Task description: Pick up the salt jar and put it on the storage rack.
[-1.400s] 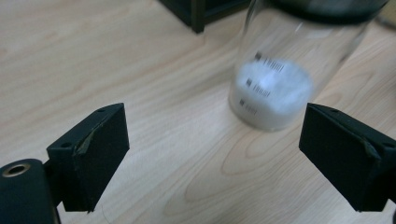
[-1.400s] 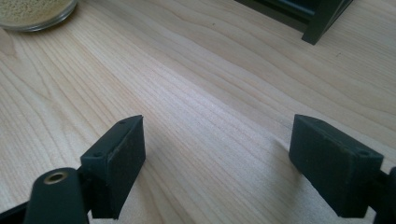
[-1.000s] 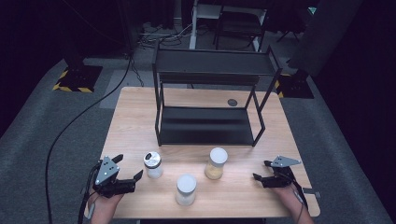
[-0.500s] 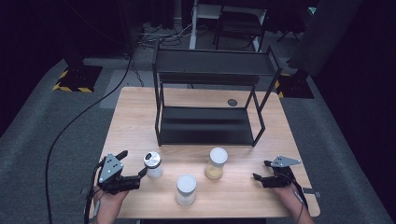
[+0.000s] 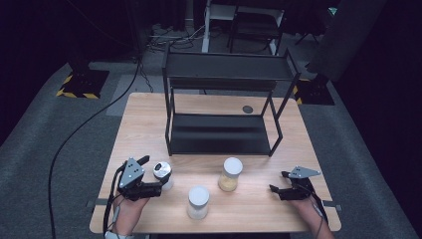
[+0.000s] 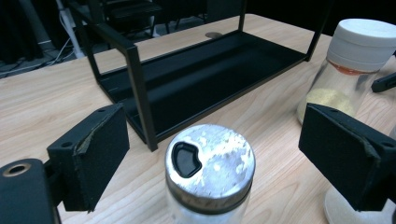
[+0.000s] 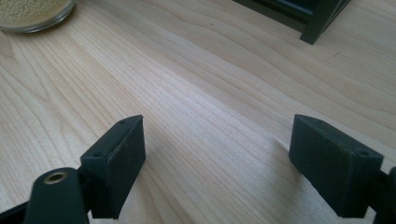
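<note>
Left claw [image 5: 158, 187] around shaker jar [image 6: 210, 175], no contact.
Jaws gaping either side of the metal-lidded jar on the surface [image 5: 144, 124], front-left of black rack [image 5: 219, 134]. Right claw [image 5: 276, 191] open, empty.

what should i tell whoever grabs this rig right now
Left tool: open, jaws either side of the metal-lid shaker, pads not touching it.
Right tool: open, empty, low over the table at its right front.
White-lid jar and yellow-powder jar stand in front of the black rack.
Done: nothing moved onto the rack.
Left: close on the shaker; probably shelve all three.
</note>
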`<state>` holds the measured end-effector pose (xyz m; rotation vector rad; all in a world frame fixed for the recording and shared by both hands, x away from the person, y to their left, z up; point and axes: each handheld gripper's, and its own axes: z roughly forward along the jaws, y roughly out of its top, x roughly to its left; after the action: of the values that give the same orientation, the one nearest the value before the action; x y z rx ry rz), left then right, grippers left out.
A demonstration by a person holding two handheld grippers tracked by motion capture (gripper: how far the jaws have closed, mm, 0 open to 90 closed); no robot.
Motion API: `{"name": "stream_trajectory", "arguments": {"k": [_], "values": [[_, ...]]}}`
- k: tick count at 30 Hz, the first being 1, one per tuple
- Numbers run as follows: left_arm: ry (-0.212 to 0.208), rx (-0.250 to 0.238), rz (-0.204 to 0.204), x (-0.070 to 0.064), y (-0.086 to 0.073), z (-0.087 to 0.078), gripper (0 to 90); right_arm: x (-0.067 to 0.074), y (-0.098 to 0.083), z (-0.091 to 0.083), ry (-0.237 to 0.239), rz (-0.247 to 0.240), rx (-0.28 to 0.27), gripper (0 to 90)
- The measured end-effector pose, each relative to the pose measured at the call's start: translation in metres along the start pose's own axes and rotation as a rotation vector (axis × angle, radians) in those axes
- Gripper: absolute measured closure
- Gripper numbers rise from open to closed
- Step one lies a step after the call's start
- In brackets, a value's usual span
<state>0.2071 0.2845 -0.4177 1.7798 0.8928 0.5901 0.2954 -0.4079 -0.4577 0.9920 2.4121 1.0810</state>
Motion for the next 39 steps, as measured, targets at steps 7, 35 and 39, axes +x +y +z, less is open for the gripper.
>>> {"name": "stream_trajectory", "arguments": {"k": [7,35,39], "values": [[-0.007,0.021,-0.014,0.001,-0.004,0.011,9.3,0.000,0.000,0.000,-0.001,0.001,0.000,18.4],[0.025,0.188,-0.071,0.004,-0.023,0.042,17.8,0.001,0.000,0.000,-0.003,0.002,-0.001,18.9],[0.011,0.200,-0.034,0.002,-0.020,0.043,28.9,0.001,0.000,0.000,-0.004,0.002,-0.001,19.1]]}}
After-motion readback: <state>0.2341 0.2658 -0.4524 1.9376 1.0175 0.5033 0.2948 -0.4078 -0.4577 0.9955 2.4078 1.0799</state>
